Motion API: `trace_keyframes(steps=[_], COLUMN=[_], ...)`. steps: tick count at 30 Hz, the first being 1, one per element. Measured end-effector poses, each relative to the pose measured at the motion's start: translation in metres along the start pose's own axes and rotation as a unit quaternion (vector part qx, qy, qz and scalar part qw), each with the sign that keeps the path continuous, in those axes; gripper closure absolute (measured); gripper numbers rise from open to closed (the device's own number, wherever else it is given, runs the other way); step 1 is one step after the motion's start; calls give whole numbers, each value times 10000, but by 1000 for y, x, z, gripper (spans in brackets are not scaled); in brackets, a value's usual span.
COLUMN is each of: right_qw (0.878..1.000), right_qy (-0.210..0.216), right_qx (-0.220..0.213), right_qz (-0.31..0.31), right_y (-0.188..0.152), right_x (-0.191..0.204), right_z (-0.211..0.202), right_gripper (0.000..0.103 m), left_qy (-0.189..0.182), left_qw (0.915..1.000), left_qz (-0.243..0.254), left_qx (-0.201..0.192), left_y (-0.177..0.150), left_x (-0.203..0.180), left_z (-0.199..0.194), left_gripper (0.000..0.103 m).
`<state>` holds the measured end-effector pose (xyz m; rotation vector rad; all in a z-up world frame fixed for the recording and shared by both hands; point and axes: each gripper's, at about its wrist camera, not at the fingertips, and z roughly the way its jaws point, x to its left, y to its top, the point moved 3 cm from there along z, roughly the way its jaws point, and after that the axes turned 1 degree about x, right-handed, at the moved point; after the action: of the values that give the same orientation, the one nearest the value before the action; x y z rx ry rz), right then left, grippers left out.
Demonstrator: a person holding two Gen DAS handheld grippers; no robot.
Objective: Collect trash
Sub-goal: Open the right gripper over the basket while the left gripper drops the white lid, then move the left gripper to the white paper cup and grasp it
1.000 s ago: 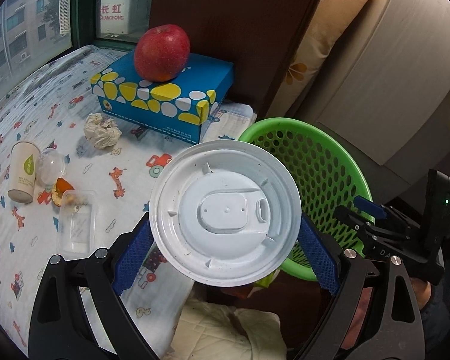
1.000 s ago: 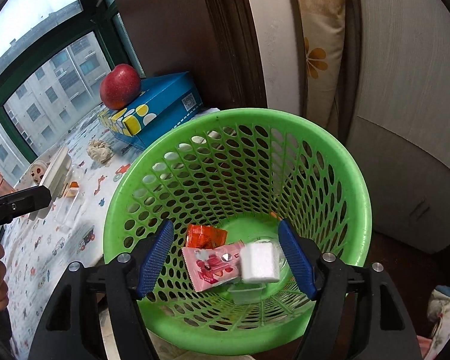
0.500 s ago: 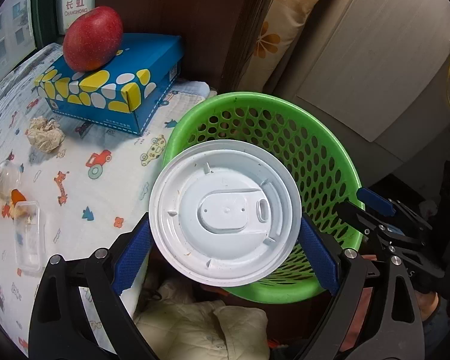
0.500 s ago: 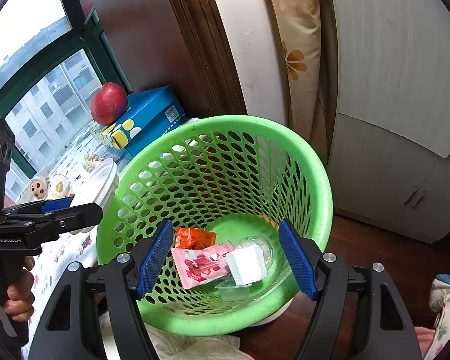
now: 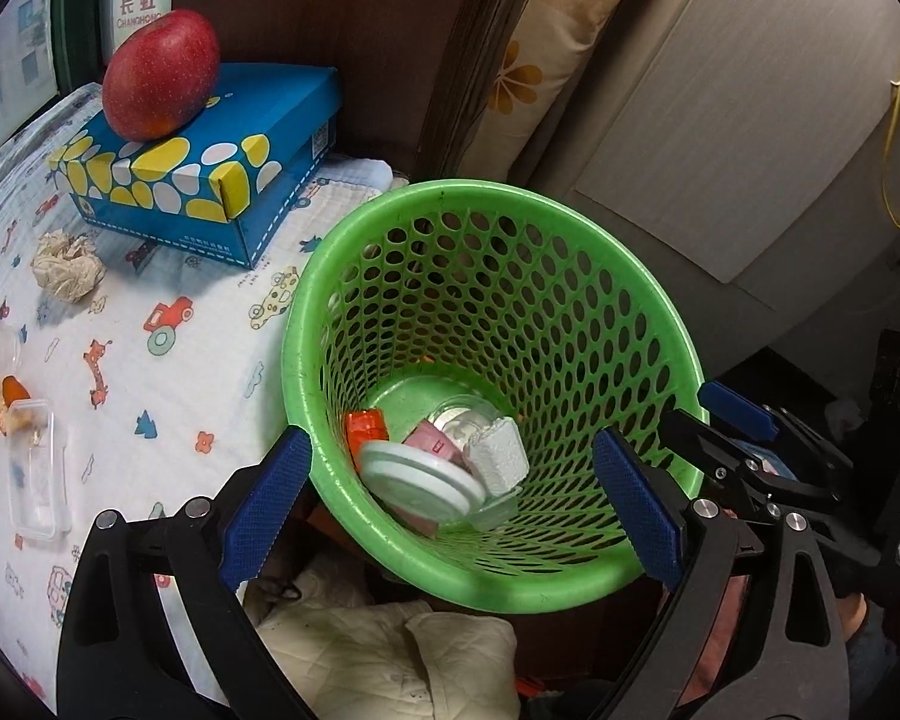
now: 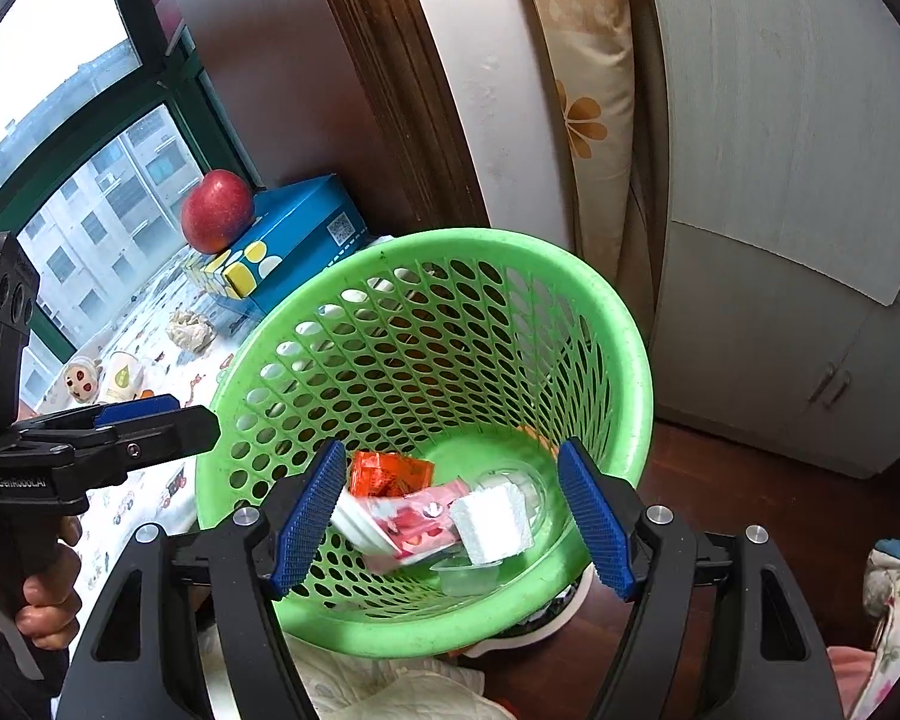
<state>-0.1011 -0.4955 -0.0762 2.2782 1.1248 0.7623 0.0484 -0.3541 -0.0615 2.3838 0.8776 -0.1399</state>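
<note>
The green mesh basket (image 5: 492,192) stands beside the bed, tilted toward me. A white round lid (image 5: 417,483) lies inside it on an orange wrapper (image 5: 366,426), a pink packet (image 6: 420,516) and a white foam block (image 5: 498,453). My left gripper (image 5: 450,450) hangs open over the basket's near rim, with nothing between its pads. My right gripper (image 6: 450,462) is open too, its blue pads apart above the basket's near side. On the bed remain a crumpled paper ball (image 5: 66,264), a clear plastic box (image 5: 36,474) and a paper cup (image 6: 123,375).
A red apple (image 5: 162,81) rests on a blue tissue box (image 5: 210,168) at the back of the cartoon-print sheet (image 5: 168,372). Orange peel (image 5: 12,390) lies near the clear box. A wardrobe (image 6: 780,180) and a curtain stand behind the basket. A hand (image 6: 48,600) grips the left tool.
The white lid has left my left gripper and now lies in the basket. Before that, the left gripper swung from the bed to over the basket.
</note>
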Motion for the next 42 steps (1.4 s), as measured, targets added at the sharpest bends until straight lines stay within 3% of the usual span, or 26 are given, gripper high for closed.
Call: trace_keyframes(steps=[10, 19, 26, 36, 42], right_qw=[9997, 9975, 9937, 9864, 9827], right_qy=[110, 364, 619, 960, 1067], right_qx=[-49, 33, 150, 279, 418], right_qz=[-202, -609, -927, -1305, -1455], right_y=[2, 4, 4, 14, 17], right_x=[26, 72, 116, 178, 209], right_z=[-4, 5, 18, 41, 62], right_gripper=[32, 32, 32, 32, 32], left_qy=[235, 848, 1463, 2363, 2342], left_qw=[9991, 9919, 9781, 9469, 9390], left_qz=[-217, -783, -1303, -2063, -2456], left_qx=[-269, -528, -701, -707, -563], left_y=[-7, -21, -24, -17, -16], left_x=[27, 100, 171, 287, 341], left_z=[-26, -60, -86, -104, -95], left_gripper=[9, 10, 12, 20, 25])
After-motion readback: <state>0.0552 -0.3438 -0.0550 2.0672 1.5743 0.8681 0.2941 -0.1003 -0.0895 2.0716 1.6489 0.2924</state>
